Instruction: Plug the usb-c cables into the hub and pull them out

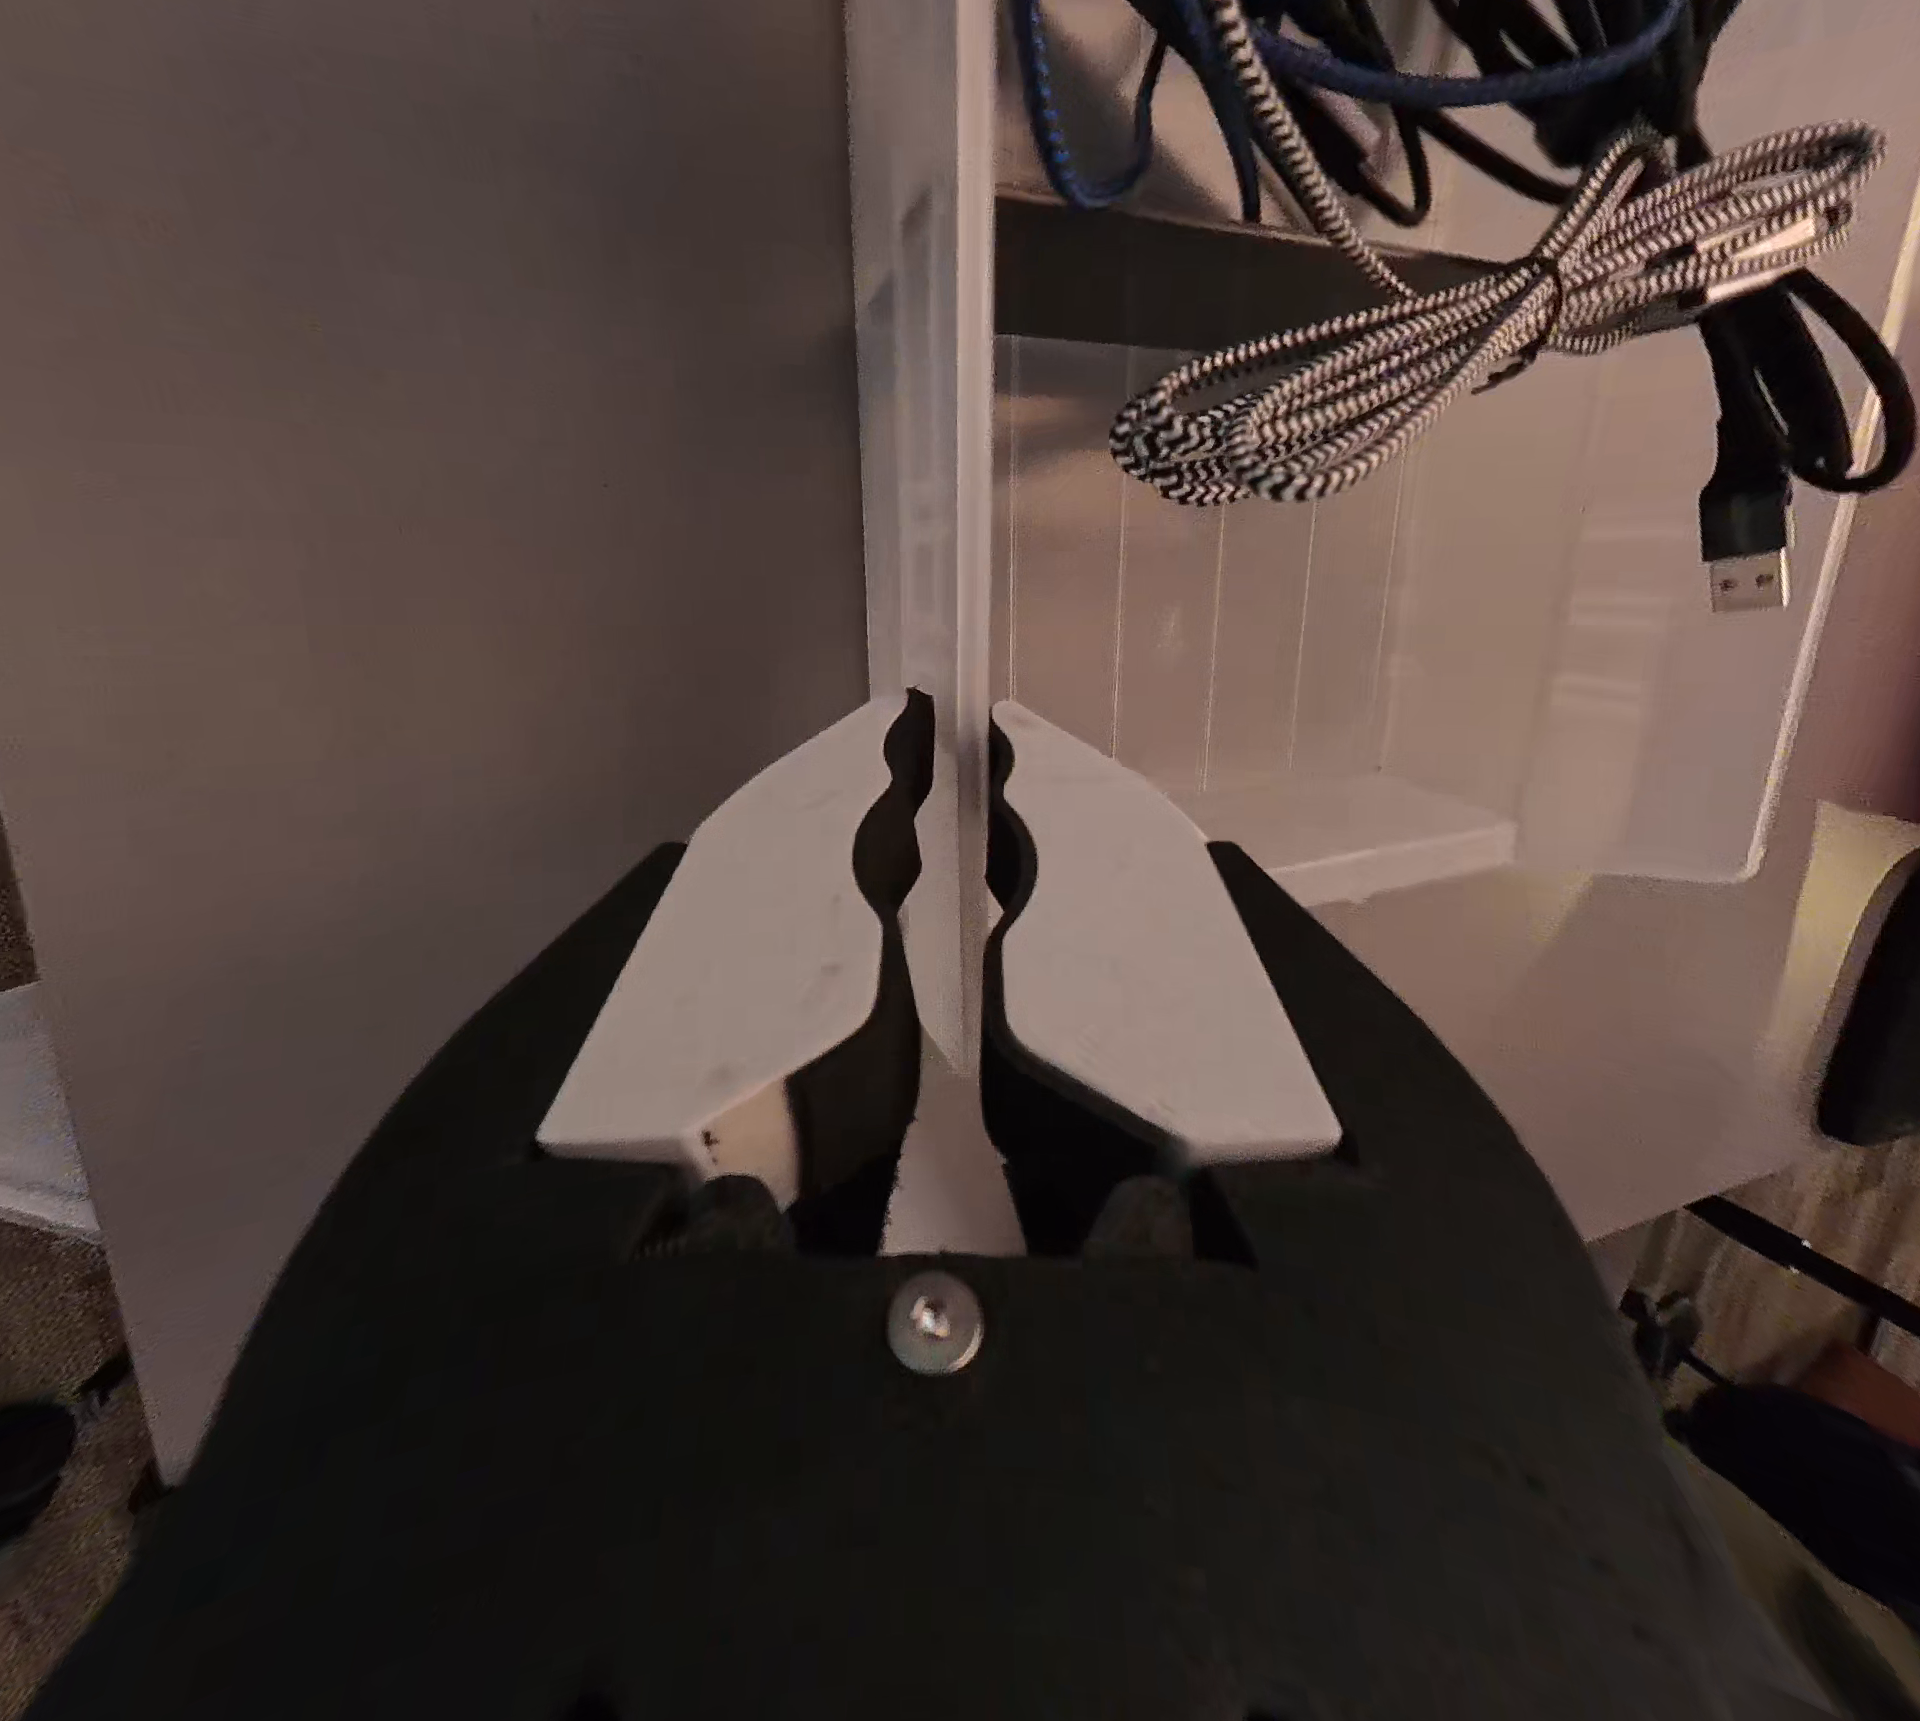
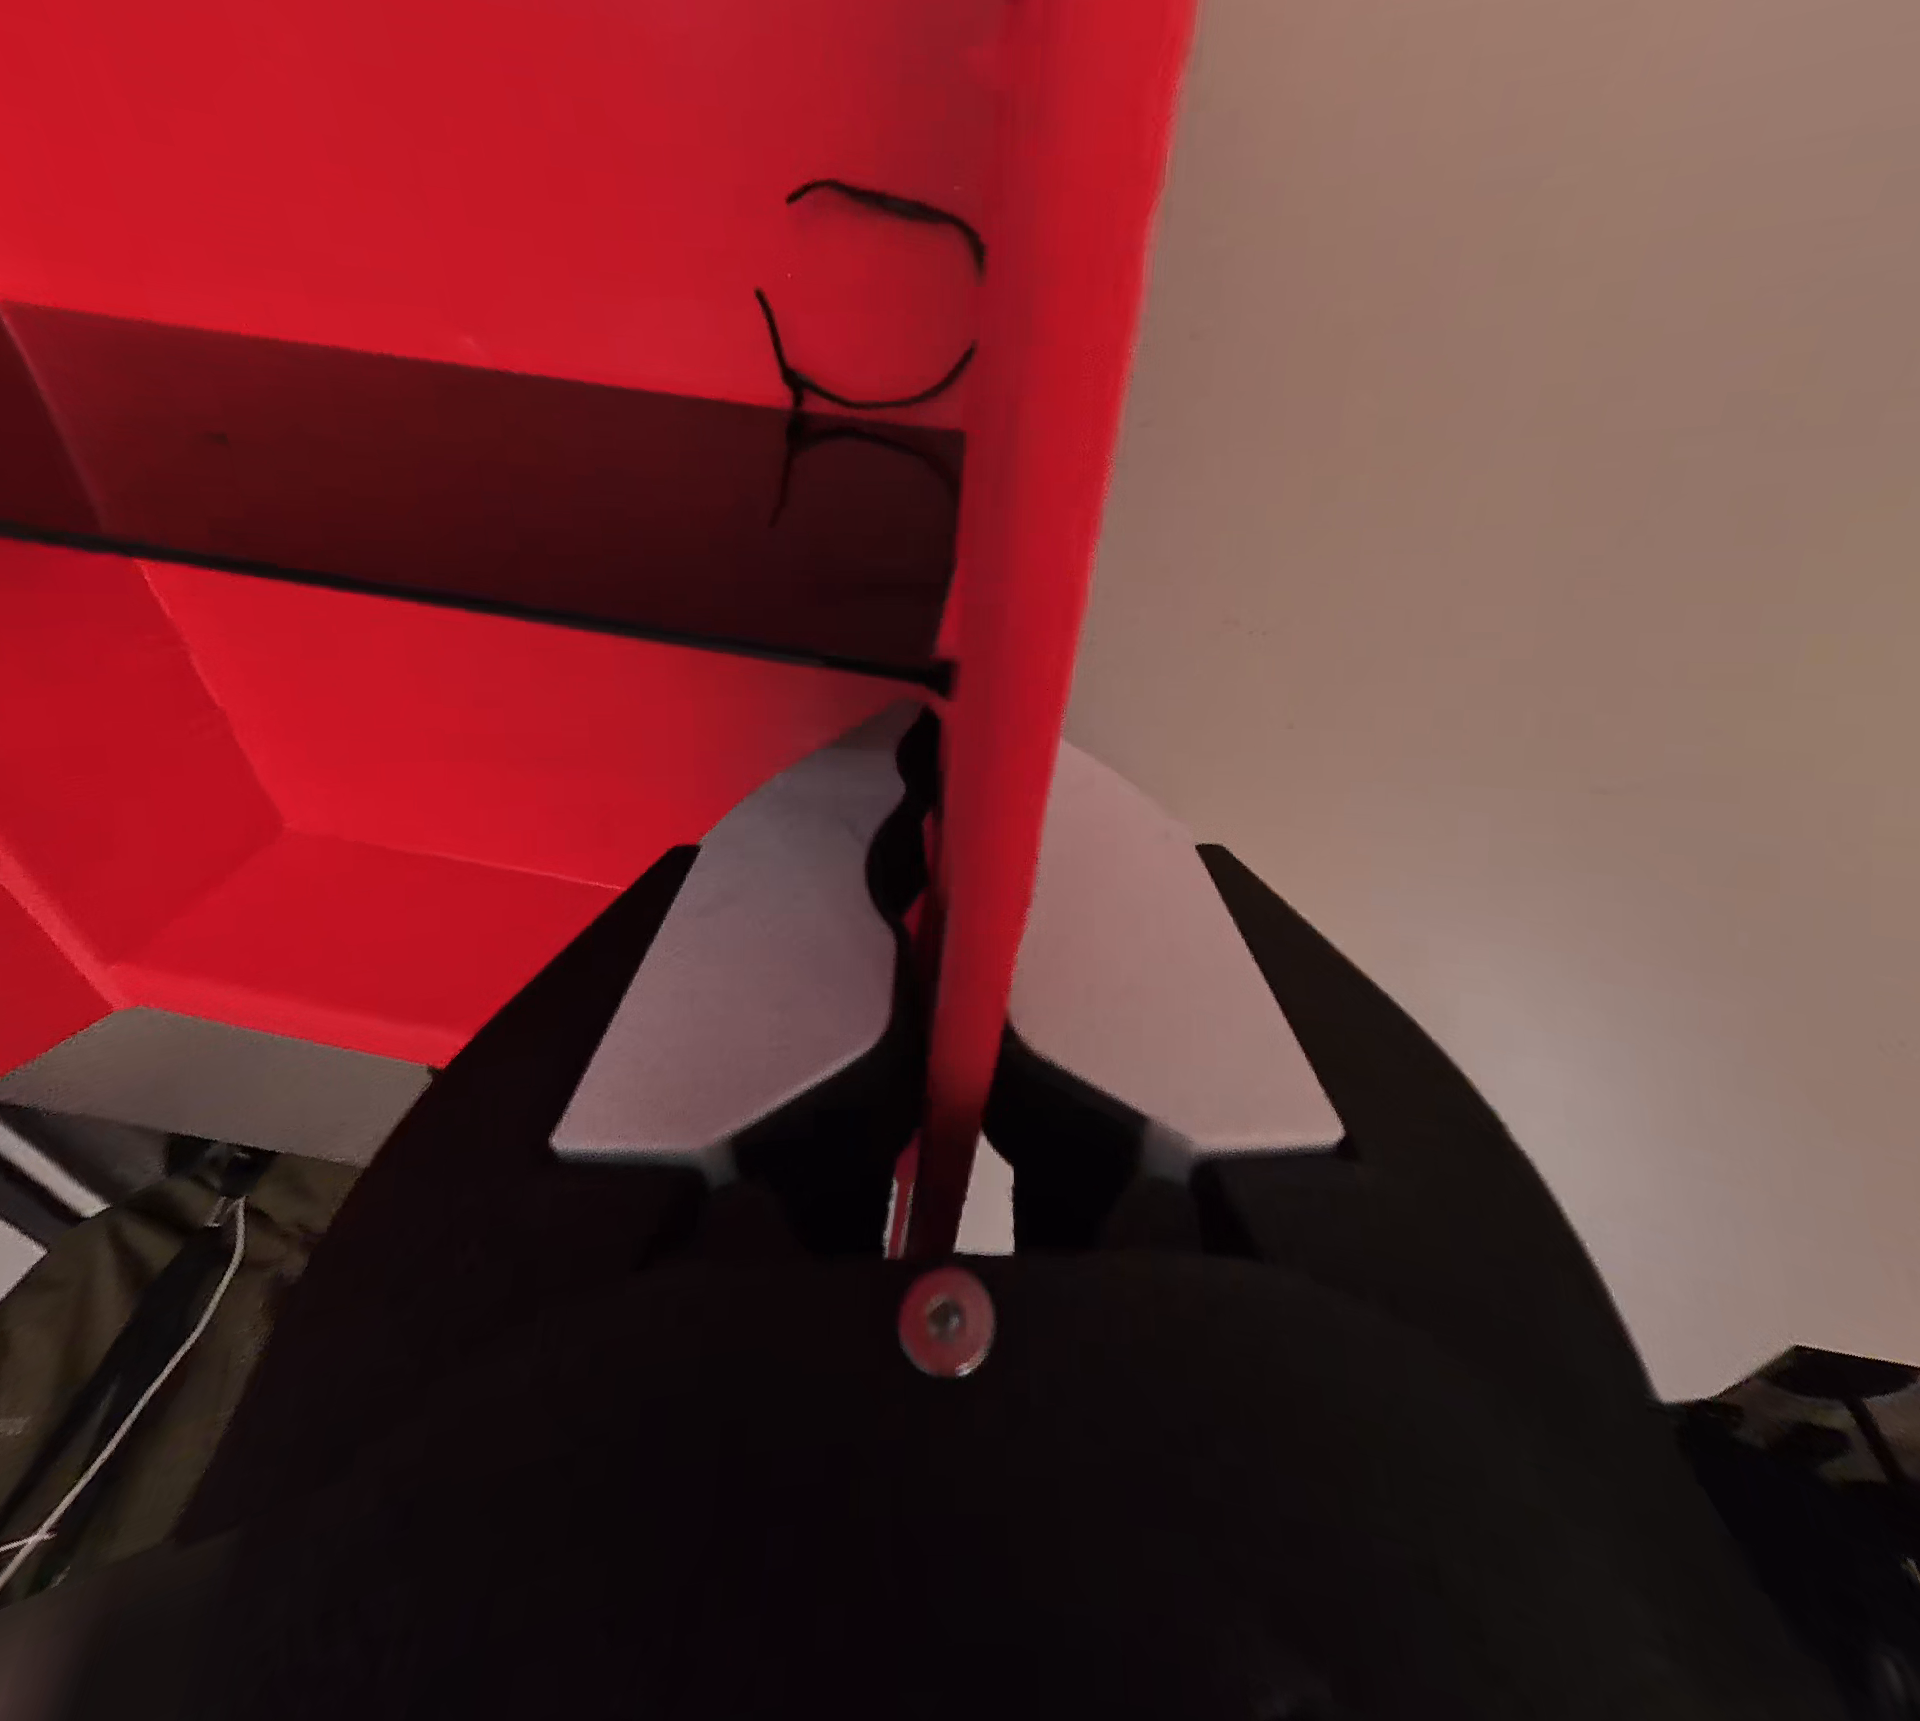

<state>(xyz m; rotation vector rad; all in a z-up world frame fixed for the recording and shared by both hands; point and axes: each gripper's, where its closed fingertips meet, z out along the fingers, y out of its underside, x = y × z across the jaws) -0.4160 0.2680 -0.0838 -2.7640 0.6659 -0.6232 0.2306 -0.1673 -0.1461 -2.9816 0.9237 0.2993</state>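
Between each hand-held gripper's (image 1: 954,715) (image 2: 961,736) fingers sits a bin wall, clear (image 1: 935,321) or red (image 2: 1091,321).

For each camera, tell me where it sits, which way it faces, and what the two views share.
Left wrist view: on the left gripper, looking along its white fingers, which clamp the edge of a clear plastic bin holding tangled black, blue and zigzag-braided cables.
Right wrist view: on the right gripper, looking along its fingers, which are closed on the side wall of a red plastic bin holding only a black twist tie.
Shared: no common object; both show a plain pale wall behind and each gripper's black body.
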